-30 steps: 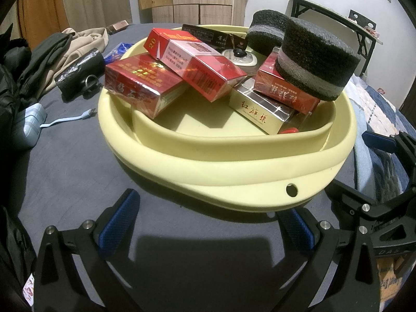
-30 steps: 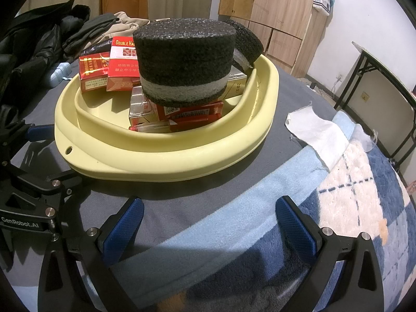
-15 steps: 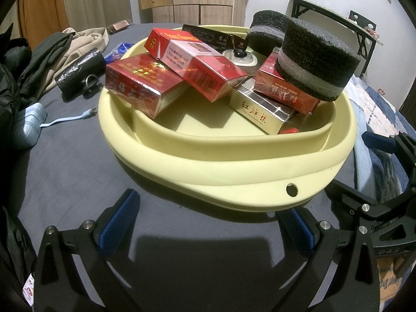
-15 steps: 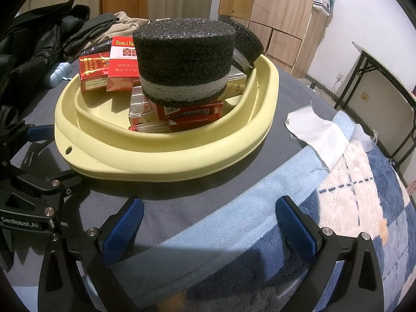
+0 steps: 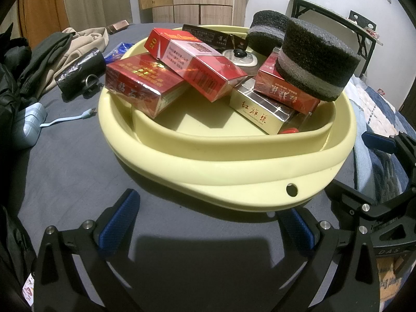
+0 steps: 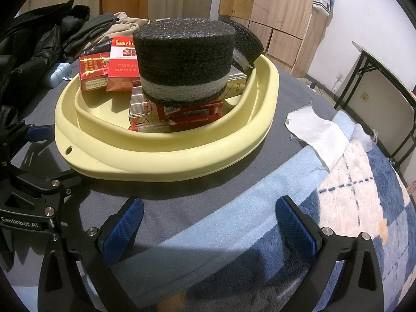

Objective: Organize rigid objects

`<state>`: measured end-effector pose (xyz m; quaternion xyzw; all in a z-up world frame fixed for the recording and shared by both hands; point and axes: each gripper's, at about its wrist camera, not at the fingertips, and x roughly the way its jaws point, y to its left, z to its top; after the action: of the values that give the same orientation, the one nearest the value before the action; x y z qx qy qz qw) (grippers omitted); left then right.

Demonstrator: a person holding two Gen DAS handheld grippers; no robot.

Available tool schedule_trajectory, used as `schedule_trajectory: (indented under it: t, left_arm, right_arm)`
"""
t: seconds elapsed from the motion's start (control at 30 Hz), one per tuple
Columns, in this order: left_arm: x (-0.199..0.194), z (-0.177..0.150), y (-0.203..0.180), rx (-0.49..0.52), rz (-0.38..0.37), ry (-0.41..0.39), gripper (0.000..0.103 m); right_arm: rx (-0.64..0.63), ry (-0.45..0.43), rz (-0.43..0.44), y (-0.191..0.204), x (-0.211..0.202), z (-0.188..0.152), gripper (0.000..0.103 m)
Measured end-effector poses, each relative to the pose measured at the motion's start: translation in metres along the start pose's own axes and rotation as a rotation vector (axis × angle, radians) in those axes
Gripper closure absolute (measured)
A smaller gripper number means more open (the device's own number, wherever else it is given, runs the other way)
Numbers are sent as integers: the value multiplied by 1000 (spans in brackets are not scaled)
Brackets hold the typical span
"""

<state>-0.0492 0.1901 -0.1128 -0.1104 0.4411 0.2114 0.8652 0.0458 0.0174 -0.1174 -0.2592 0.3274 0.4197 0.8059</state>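
Observation:
A pale yellow basin [image 5: 234, 171] [image 6: 166, 156] sits on the dark bedcover and holds several red and gold cigarette packs [image 5: 143, 84] [image 6: 119, 65]. A black foam cylinder [image 5: 316, 59] [image 6: 182, 59] rests on top of the packs, a second foam cylinder [image 5: 267, 32] behind it, and a white round gadget [image 5: 240, 57] between them. My left gripper [image 5: 208, 223] is open just short of the basin's near rim, nothing between its fingers. My right gripper [image 6: 209, 218] is open too, over the cover in front of the basin.
Dark clothes [image 5: 31, 62], a black pouch [image 5: 80, 72] and a light blue charger with cable [image 5: 31, 122] lie left of the basin. A white cloth [image 6: 317, 132] and a blue-white blanket [image 6: 351, 195] lie to its right. A folding table [image 6: 384, 78] stands beyond.

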Motion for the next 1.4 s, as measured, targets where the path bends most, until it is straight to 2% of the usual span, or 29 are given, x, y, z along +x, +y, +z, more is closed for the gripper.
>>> schedule_trajectory:
  t: [1.4]
  left_arm:
    - [0, -2, -4, -5, 0, 0, 0]
  right_arm:
    - [-5, 0, 0, -6, -4, 4, 0]
